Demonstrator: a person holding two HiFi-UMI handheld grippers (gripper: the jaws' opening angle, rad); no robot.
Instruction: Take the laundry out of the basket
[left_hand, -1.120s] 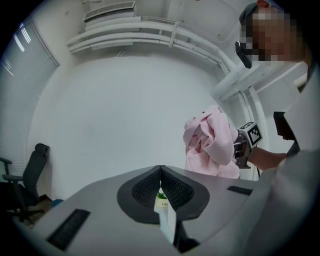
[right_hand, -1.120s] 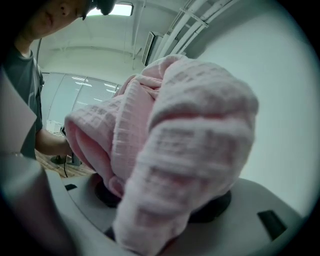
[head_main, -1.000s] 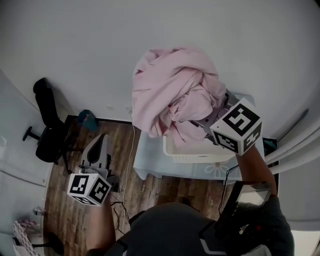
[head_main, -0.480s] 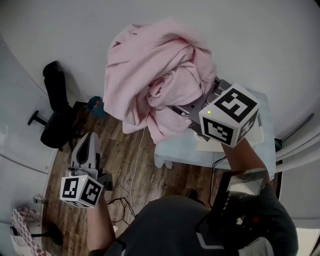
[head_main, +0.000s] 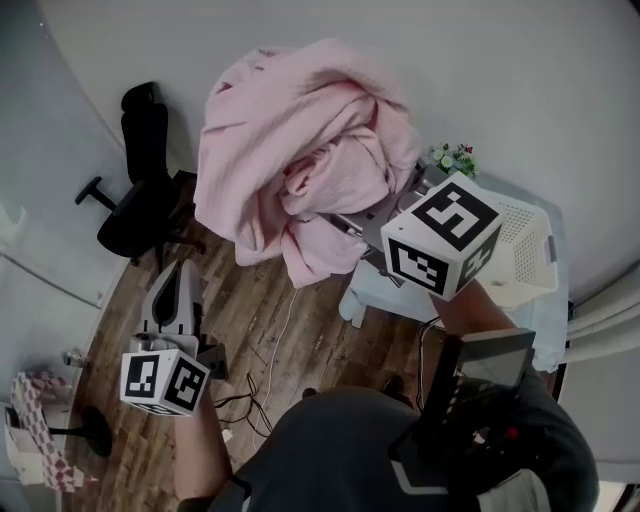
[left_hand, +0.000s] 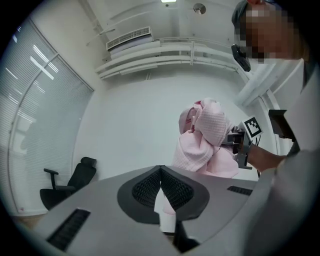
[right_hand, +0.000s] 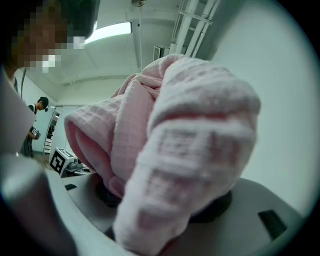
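Observation:
A big bundle of pink laundry (head_main: 300, 150) hangs in the air over the wooden floor, left of the white basket (head_main: 522, 255). My right gripper (head_main: 347, 222) is shut on the pink laundry (right_hand: 185, 145), which fills the right gripper view and hides the fingertips. My left gripper (head_main: 177, 285) is low at the left, apart from the cloth, its jaws together with nothing between them. In the left gripper view, the left gripper (left_hand: 160, 170) points level toward the pink bundle (left_hand: 205, 140) and the right gripper's marker cube (left_hand: 252, 127).
The basket stands on a light blue table (head_main: 385, 290) beside a small potted plant (head_main: 452, 158). A black office chair (head_main: 140, 195) stands at the left by the wall. Cables (head_main: 265, 360) lie on the floor. A patterned bag (head_main: 35, 445) sits at the lower left.
The right gripper has carried the pink bundle up and left, away from the basket and out over the floor. The left gripper has shifted a little, still holding nothing.

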